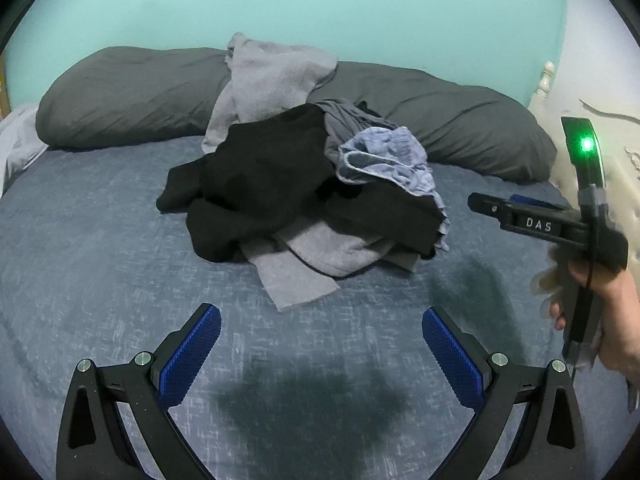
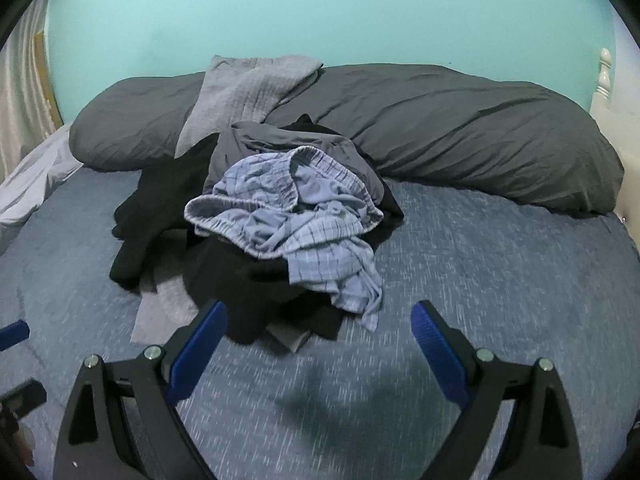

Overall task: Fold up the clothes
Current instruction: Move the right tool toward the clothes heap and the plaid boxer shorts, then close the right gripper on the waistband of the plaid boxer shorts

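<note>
We hold our right tool (image 2: 318,322) wide open with nothing in it, just in front of the pile of clothes (image 2: 260,236) on the bed (image 2: 500,280). Our left tool (image 1: 320,332) is wide open too, a bit farther back. The blue checked shorts (image 2: 296,220) lie on top, straight ahead of the right tool, which is nearer. They are too crumpled to tell which way they point.

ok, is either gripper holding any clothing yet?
No: the left gripper and right gripper are both open over the bare bedsheet, short of the clothes pile.
</note>
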Demonstrator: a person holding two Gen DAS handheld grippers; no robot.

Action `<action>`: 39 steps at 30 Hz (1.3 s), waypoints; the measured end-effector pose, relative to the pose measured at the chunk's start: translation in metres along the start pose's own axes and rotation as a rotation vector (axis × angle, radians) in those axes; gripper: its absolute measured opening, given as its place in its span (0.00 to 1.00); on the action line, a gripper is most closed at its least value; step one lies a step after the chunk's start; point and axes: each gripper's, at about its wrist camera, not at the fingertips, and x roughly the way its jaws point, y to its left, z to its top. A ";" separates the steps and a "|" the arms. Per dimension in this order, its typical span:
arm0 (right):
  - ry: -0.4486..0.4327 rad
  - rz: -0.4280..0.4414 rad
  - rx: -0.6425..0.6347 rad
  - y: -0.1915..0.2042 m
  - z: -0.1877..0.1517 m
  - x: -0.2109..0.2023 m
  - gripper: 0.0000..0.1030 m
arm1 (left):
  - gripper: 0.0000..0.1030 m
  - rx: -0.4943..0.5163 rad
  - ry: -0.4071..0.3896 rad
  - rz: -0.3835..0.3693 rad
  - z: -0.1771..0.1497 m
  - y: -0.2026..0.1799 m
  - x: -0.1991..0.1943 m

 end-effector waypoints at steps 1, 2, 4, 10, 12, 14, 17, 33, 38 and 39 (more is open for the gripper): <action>0.002 0.000 -0.009 0.001 0.005 0.005 0.91 | 1.00 -0.011 0.003 -0.005 0.001 0.003 0.003; -0.004 -0.002 -0.018 0.002 0.009 0.007 0.91 | 1.00 -0.015 0.009 -0.001 0.002 0.005 0.006; -0.005 0.012 -0.042 0.006 0.019 0.016 0.91 | 1.00 -0.013 0.019 0.001 0.003 0.008 0.013; 0.027 0.051 -0.100 0.023 0.037 0.048 0.91 | 1.00 -0.034 0.043 -0.011 0.006 0.017 0.034; 0.038 0.051 -0.105 0.026 0.039 0.059 0.91 | 1.00 -0.035 0.038 -0.009 0.006 0.018 0.038; 0.047 0.057 -0.107 0.028 0.041 0.068 0.91 | 1.00 -0.035 0.029 0.004 0.007 0.020 0.041; 0.057 0.053 -0.121 0.030 0.044 0.080 0.91 | 1.00 -0.043 0.024 0.009 0.009 0.024 0.046; 0.107 0.087 -0.090 0.022 0.046 0.119 0.79 | 1.00 -0.012 0.009 -0.009 0.008 0.017 0.054; 0.089 0.098 -0.063 0.018 0.045 0.119 0.39 | 1.00 0.027 -0.004 -0.008 0.004 0.007 0.049; 0.075 0.098 -0.064 0.017 0.045 0.116 0.32 | 1.00 0.025 -0.005 -0.010 0.003 0.007 0.048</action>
